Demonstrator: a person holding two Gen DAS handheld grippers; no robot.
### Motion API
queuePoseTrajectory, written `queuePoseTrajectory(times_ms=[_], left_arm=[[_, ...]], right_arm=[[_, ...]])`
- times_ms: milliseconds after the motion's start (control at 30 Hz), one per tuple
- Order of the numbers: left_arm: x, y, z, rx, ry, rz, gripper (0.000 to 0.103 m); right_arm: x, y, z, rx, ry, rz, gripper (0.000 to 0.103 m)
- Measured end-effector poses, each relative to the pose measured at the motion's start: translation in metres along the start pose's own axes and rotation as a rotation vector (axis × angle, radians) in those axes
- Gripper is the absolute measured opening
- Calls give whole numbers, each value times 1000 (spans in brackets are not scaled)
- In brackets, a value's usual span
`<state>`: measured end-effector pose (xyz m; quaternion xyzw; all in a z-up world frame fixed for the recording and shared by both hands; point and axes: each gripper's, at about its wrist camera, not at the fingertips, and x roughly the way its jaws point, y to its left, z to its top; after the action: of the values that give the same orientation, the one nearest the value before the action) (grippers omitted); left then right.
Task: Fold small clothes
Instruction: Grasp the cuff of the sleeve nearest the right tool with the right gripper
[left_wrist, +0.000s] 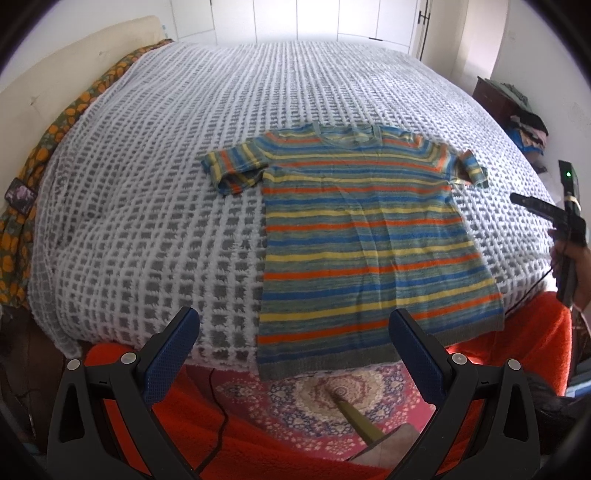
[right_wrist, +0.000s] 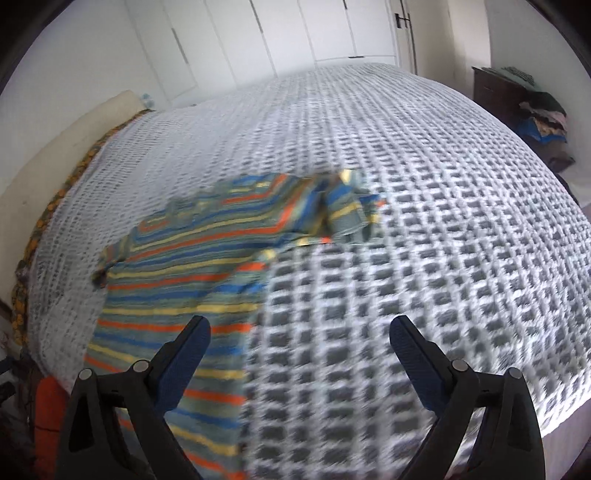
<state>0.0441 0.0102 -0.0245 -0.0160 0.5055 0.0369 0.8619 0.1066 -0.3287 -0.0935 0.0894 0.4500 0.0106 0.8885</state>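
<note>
Setting: a home bedroom. A wide bed (left_wrist: 258, 110) is filling most of both views, wearing a white and grey waffle-weave blanket (left_wrist: 147, 221) over an orange-print sheet (left_wrist: 55, 129). White wardrobe doors (right_wrist: 295, 33) are lining the far wall. A patterned rug (left_wrist: 332, 398) is lying on the floor; piled clothes (right_wrist: 543, 118) are sitting by a dark cabinet (right_wrist: 491, 88).

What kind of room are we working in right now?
Most likely a bedroom: a wide bed under a white and grey blanket, a headboard along one side, and closet doors behind. A striped shirt lies on the blanket.
</note>
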Motion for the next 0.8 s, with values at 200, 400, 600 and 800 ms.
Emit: queuePoseTrajectory(times_ms=[200, 400, 600, 800], left_arm=[[9, -6, 4, -17, 45, 26, 102], [18, -17, 8, -9, 88, 27, 102], [24, -19, 8, -20, 114, 33, 102], [28, -31, 11, 6, 126, 11, 102]], right_arm=[[69, 3, 52, -268, 51, -3, 61], [140, -3, 84, -302, 148, -113, 39], [105, -108, 118, -19, 50, -211, 7], [87, -214, 112, 272, 90, -278, 37]])
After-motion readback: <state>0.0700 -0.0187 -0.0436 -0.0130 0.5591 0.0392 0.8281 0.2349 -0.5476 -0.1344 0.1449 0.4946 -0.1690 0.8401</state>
